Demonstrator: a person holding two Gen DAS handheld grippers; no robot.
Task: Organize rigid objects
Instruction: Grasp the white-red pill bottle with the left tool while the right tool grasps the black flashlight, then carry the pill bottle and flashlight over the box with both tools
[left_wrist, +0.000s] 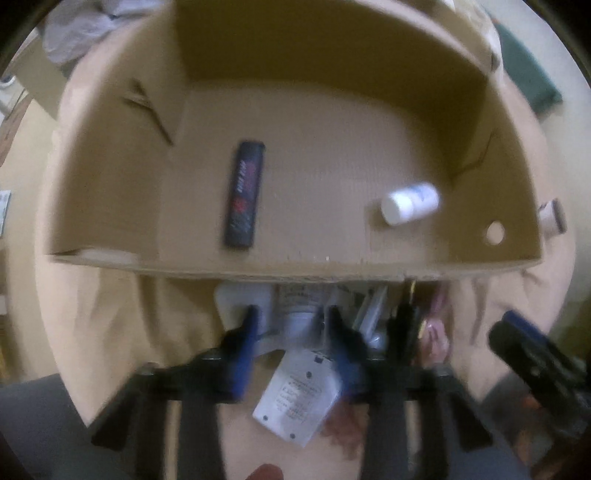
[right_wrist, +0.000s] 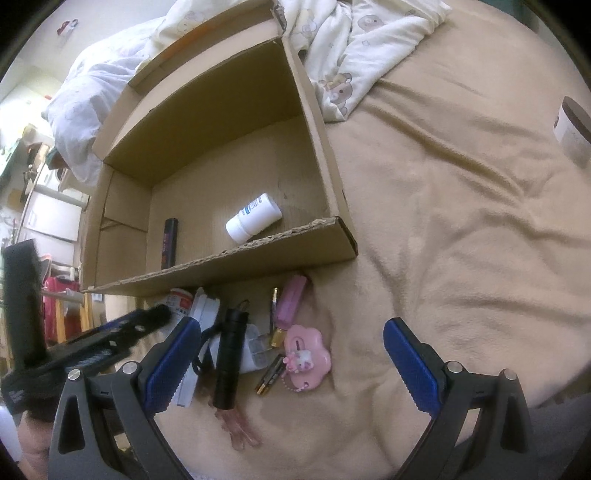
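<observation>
Open cardboard box (right_wrist: 325, 173) sits on a bed with a tan blanket (right_wrist: 461, 221). Inside the box: white pill bottle (right_wrist: 253, 218) lying on its side toward the right, dark lighter (left_wrist: 244, 194) lying flat toward the left, well apart. Clutter pile on the bed just near of the box's near wall: black flashlight (right_wrist: 229, 362), pink cloud keychain (right_wrist: 306, 352), pink stick (right_wrist: 291, 301), batteries (right_wrist: 269, 374), white items. Left tongs (left_wrist: 291, 314) blurred, fingers partly apart, reaching over a white container (left_wrist: 295, 310) in the pile; cannot tell if gripping. Right tongs (right_wrist: 291, 369) wide open, nothing held, hovering over the pile and blanket. Jar (right_wrist: 572, 127) far right on the bed.
</observation>
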